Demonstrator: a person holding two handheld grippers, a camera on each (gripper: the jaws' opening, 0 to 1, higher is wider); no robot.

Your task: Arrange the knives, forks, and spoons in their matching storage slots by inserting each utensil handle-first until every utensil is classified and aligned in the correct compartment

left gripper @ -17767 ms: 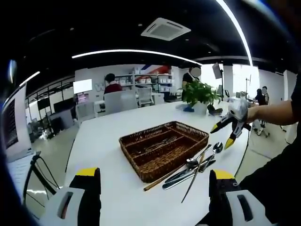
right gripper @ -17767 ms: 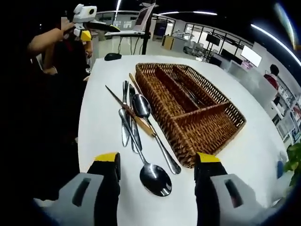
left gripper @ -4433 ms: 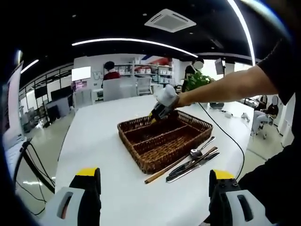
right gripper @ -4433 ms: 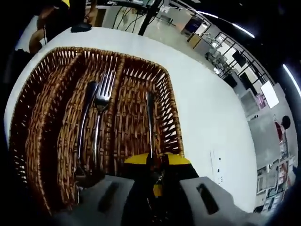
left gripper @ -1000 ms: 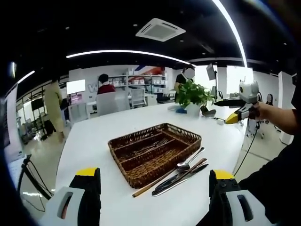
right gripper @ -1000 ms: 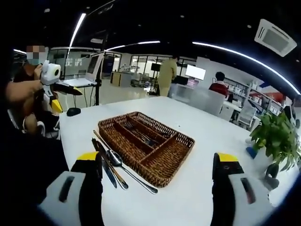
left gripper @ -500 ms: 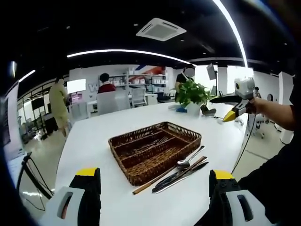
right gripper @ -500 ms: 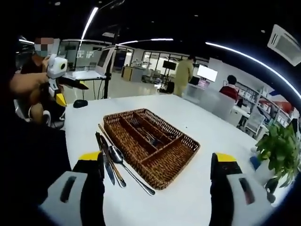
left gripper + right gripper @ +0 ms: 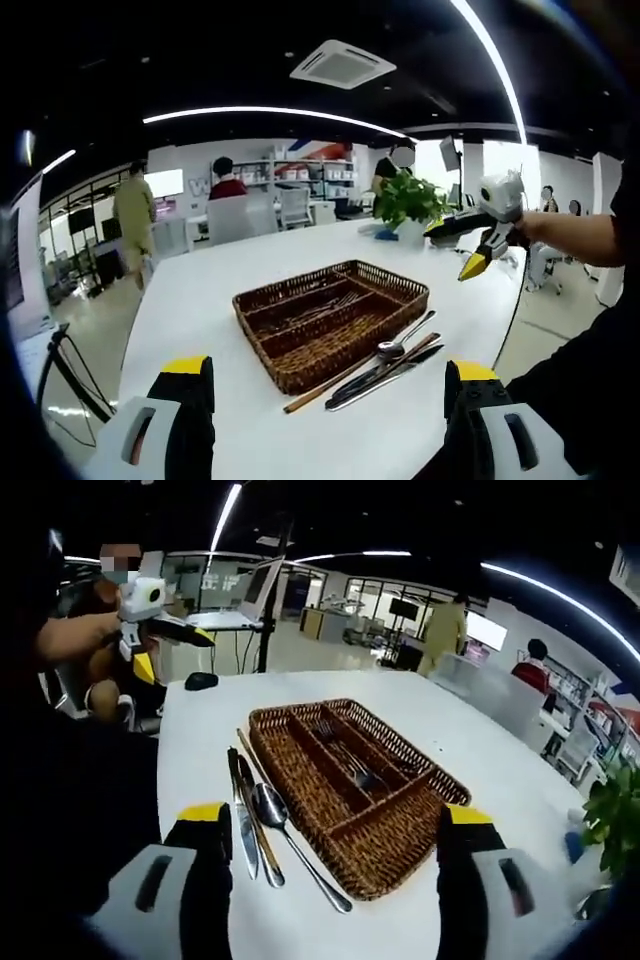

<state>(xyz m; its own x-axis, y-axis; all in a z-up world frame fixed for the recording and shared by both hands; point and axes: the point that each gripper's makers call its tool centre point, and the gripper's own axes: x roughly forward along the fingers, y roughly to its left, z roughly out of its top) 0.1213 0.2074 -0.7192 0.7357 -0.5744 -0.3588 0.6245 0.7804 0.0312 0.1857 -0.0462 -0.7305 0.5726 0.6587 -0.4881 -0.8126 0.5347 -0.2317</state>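
brown woven wicker cutlery tray (image 9: 395, 848) mid white table (image 9: 200, 740), some cutlery in its slots | steel spoon (image 9: 271, 805), knives and wooden chopsticks (image 9: 252, 780) lie just beside tray | right gripper (image 9: 325, 880) spread, empty; left gripper (image 9: 330, 410) spread, empty | next: descend square over spoon handle, pinch mid-handle | no readable writing

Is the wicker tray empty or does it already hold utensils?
Partly filled: the wicker tray holds some utensils, while a spoon lies outside beside it on the table.
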